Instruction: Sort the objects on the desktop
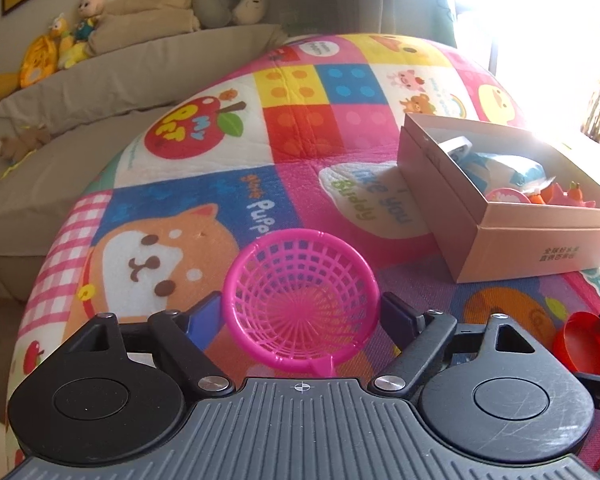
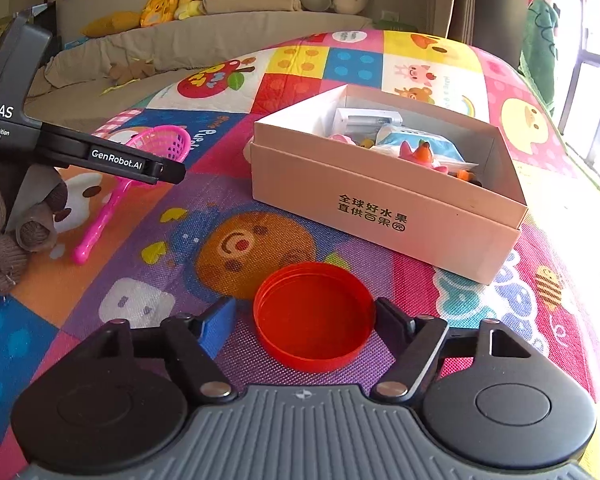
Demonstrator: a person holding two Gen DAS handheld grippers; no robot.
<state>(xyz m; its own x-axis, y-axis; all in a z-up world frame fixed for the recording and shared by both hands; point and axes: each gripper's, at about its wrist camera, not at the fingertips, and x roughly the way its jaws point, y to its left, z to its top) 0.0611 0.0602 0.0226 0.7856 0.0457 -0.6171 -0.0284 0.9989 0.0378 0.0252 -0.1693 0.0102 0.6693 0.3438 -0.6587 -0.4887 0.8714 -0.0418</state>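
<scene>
Left wrist view: the left gripper [image 1: 302, 310] is holding its fingers spread wide, with the round basket of the pink toy net [image 1: 300, 300] sitting between them. Neither finger is visibly pressing on the rim, so it is gripping nothing. The net's handle is running back under the gripper body. Ahead of the right finger and off to the right, the cardboard box [image 1: 540, 240] is sitting on the colourful play mat [image 1: 204, 160], holding a pink toy [image 1: 568, 196] and a blue and white packet [image 1: 500, 166]. A red lid [image 1: 584, 346] is showing just beyond the right finger.

Right wrist view: the right gripper [image 2: 305, 322] is standing wide open, the red lid lying rim-up on the mat between the fingers. The right finger is just beside its edge; whether it is touching I cannot tell. The box is lying ahead and right of the fingers. Far left of the left finger, the other gripper is hovering over the pink net.
</scene>
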